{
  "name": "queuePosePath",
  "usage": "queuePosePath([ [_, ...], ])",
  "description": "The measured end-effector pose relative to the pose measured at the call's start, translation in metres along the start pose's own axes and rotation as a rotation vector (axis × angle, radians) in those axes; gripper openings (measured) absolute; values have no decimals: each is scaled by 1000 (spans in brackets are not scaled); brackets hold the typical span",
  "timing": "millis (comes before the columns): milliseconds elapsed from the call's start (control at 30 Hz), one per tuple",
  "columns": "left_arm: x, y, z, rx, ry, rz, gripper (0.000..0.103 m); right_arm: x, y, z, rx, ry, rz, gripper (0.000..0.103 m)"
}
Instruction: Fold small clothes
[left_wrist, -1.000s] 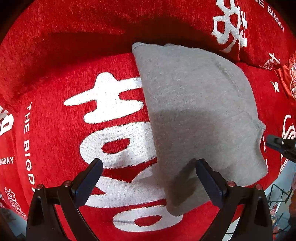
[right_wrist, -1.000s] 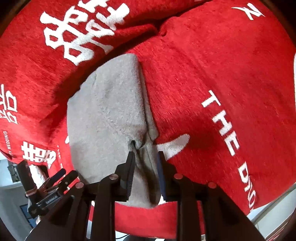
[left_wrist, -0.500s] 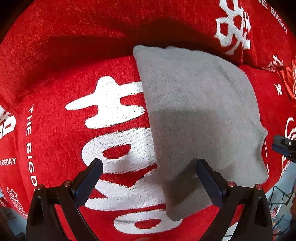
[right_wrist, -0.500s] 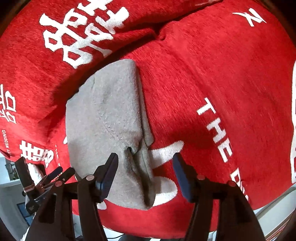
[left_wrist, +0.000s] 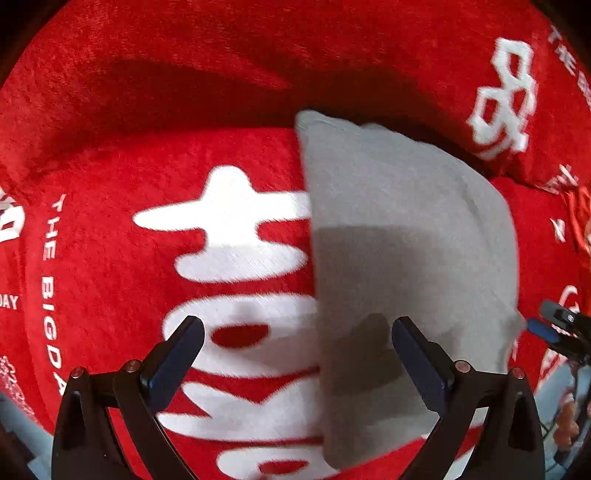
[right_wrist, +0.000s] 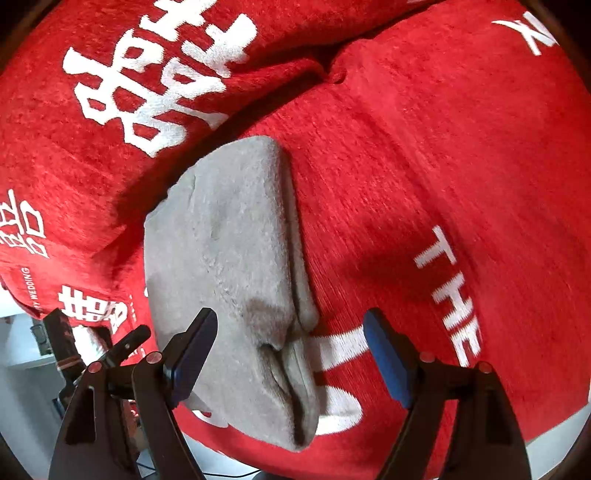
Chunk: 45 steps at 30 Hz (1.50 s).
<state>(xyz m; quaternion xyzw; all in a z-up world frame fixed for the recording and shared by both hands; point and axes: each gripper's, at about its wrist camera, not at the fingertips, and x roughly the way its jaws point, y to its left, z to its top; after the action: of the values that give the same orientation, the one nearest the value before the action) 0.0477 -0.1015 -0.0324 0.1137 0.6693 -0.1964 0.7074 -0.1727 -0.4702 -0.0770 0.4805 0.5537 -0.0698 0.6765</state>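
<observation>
Grey knit garment (left_wrist: 399, 258), folded into a thick oblong pad, lies flat on a red blanket (left_wrist: 147, 177) that carries large white characters and small English lettering. Its cloth is fuzzy and plain, with a faint curved seam running along one side. In the right wrist view the garment (right_wrist: 229, 266) shows stacked layers along its right edge and a puckered crease near its close end. Its long axis runs from the near edge of the blanket away toward the raised red fold behind it, the far end narrower and tucked against that fold. Exactly what kind of garment it is cannot be told.

The left gripper (left_wrist: 295, 343) hangs above the garment's left edge with its jaws spread wide, one finger over a white character, the other over grey cloth, holding nothing. The right gripper (right_wrist: 291, 350) has just been opening its jaws; they stand wide apart astride the garment's near right corner, and the pads do not press on it.
</observation>
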Motion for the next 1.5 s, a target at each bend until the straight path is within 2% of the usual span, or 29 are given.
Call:
queuePosePath([
  [67,7,4,4,-24,25,-20,102,7,-1,6,1,16,38,84],
  [133,15,7,8,-39,59,-92,102,14,-3,12,2,32,77,84],
  [333,27,-1,16,-25,79,-281,102,37,-13,30,22,100,186,84],
  [467,47,-12,23,-14,120,-351,102,47,-10,35,-11,138,246,87],
  [633,61,-33,29,-2,126,-370,102,59,5,42,-57,156,284,87],
  [800,67,-45,35,-19,111,-345,102,75,23,44,-100,198,363,87],
  [933,67,-47,35,-18,90,-336,101,81,26,43,-57,187,359,84],
  [967,65,-48,35,-16,77,-326,98,81,26,42,-38,180,338,80],
  [1000,63,-49,34,-8,63,-316,88,80,25,41,-27,179,308,58],
  [1033,59,-51,33,7,44,-311,80,81,23,39,-15,189,292,44],
  [1067,54,-52,31,17,28,-311,75,80,22,37,-4,190,311,35],
  [1133,47,-51,30,32,10,-321,56,74,29,33,-8,180,354,32],
  [1200,38,-48,31,39,3,-347,46,67,40,27,-12,173,403,32],
  [1333,16,-42,31,21,-4,-411,44,58,67,11,-18,171,446,32],
  [1500,-16,-25,19,31,-37,-420,44,49,98,-14,-40,182,489,32],
])
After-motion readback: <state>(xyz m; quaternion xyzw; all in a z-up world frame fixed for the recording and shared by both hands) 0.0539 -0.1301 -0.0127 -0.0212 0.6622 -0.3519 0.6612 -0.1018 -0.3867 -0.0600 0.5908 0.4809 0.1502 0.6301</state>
